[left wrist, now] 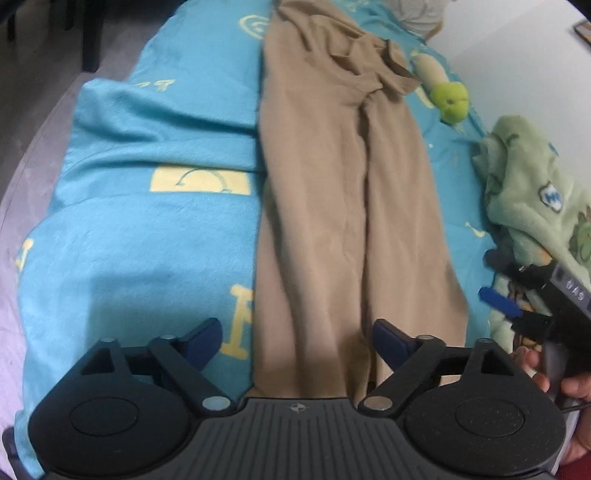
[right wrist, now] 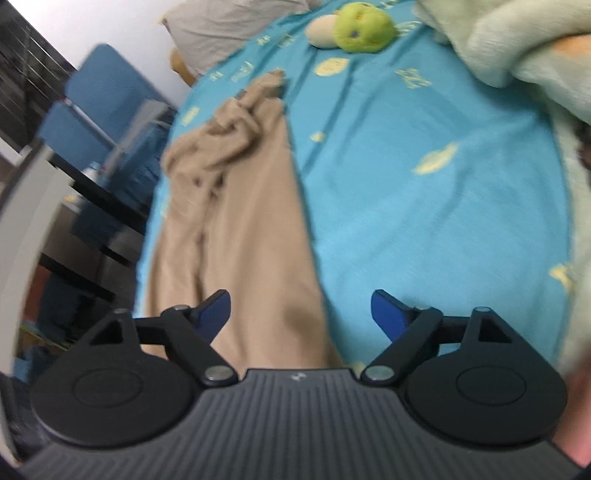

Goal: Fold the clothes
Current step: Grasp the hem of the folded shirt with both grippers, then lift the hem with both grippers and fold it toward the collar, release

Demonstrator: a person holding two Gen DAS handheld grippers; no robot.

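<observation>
Tan trousers (left wrist: pixel 332 192) lie lengthwise on a bed with a turquoise sheet (left wrist: pixel 155 229), legs side by side and toward me, the crumpled waist at the far end. They also show in the right wrist view (right wrist: pixel 236 229). My left gripper (left wrist: pixel 297 338) is open and empty, above the near end of the trouser legs. My right gripper (right wrist: pixel 301 312) is open and empty, above the right edge of the trousers. It also shows in the left wrist view (left wrist: pixel 491 277) at the right, held by a hand.
A green plush toy (left wrist: pixel 450 99) lies on the far right of the bed; it also shows in the right wrist view (right wrist: pixel 362 26). A light green blanket (left wrist: pixel 535 199) is heaped at the right edge. A blue chair (right wrist: pixel 107 110) stands left of the bed.
</observation>
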